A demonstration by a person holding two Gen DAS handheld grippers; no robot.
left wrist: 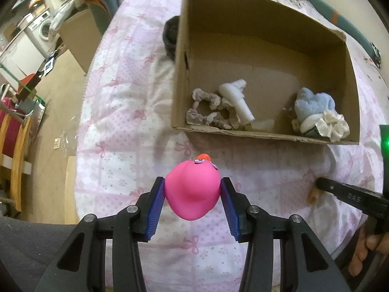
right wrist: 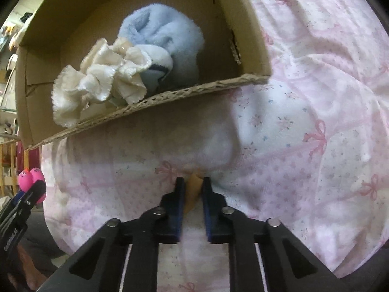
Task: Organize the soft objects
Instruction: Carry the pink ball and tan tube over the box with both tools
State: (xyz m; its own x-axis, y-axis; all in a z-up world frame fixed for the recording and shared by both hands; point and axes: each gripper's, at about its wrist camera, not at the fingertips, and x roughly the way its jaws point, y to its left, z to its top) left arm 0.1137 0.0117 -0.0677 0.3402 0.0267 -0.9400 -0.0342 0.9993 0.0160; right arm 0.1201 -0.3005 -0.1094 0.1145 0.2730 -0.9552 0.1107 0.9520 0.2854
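Observation:
My left gripper (left wrist: 192,189) is shut on a pink rubber duck (left wrist: 192,189) with an orange beak, held above the pink quilt in front of the cardboard box (left wrist: 265,136). The duck also shows at the left edge of the right wrist view (right wrist: 31,177). My right gripper (right wrist: 193,189) is shut on a small tan soft piece (right wrist: 194,189), low over the quilt near the box's front wall (right wrist: 170,97). In the box lie a grey-beige scrunchie (left wrist: 209,109), white foam pieces (left wrist: 237,97), a light blue fluffy sock (left wrist: 313,104) and a cream scrunchie (right wrist: 97,80).
The box sits on a bed with a pink bow-print quilt (left wrist: 126,112). A dark soft item (left wrist: 171,36) lies behind the box's left wall. The bed's left edge drops to the floor, with another cardboard box (left wrist: 77,36), a washing machine (left wrist: 41,29) and a drying rack (left wrist: 14,121).

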